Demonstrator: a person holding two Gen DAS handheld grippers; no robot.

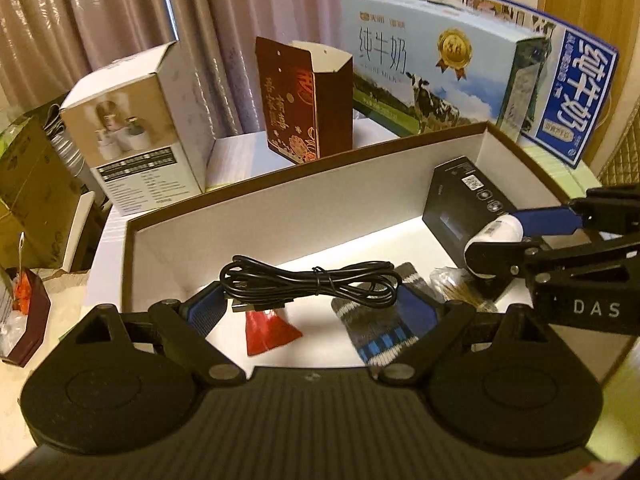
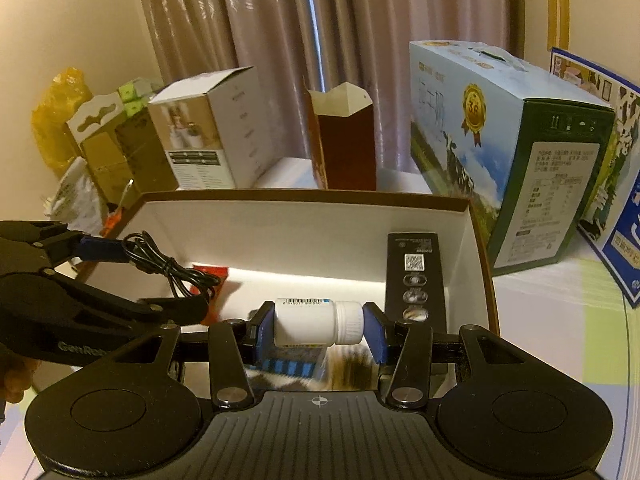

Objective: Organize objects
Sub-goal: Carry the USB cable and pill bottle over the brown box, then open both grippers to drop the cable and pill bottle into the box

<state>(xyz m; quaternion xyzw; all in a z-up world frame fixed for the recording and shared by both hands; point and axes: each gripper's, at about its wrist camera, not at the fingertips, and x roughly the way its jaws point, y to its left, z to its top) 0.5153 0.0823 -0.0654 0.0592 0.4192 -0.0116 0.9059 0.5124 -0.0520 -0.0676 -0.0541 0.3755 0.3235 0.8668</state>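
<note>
Holding a white pill bottle (image 2: 318, 322) sideways, the right gripper (image 2: 318, 326) was clamped on it end to end, one blue pad on the base, the other on the ribbed cap. It hung just over the near right part of the open box (image 2: 304, 196), above a striped sock (image 1: 380, 328) and what looked like a bundle of thin sticks (image 1: 460, 292).

The left gripper (image 1: 312, 308) was spread wide, with a coiled black cable (image 1: 308, 280) lying across its fingertips. From the right wrist view the cable looked draped over one blue finger (image 2: 102, 249), not pinched. So: parted jaws, cable carried or hooked rather than gripped. Couldn't tell how securely.

Box contents: a red packet (image 1: 268, 332) near the front left, the sock at front centre, a black carton (image 1: 460, 208) leaning into the far right corner.

Behind the box, along the far edge of the table (image 2: 552, 300): a white product box (image 1: 148, 132), a dark red gift bag (image 1: 304, 104), and two milk cartons (image 1: 440, 68) at the far right corner.

My read: mid-placement, both items being loaded into the box. Next move needed the bottle lowered into the free floor between sock and black carton before release, since it would roll on its side. The cable needed tipping off over the left half, clear of the rim.
</note>
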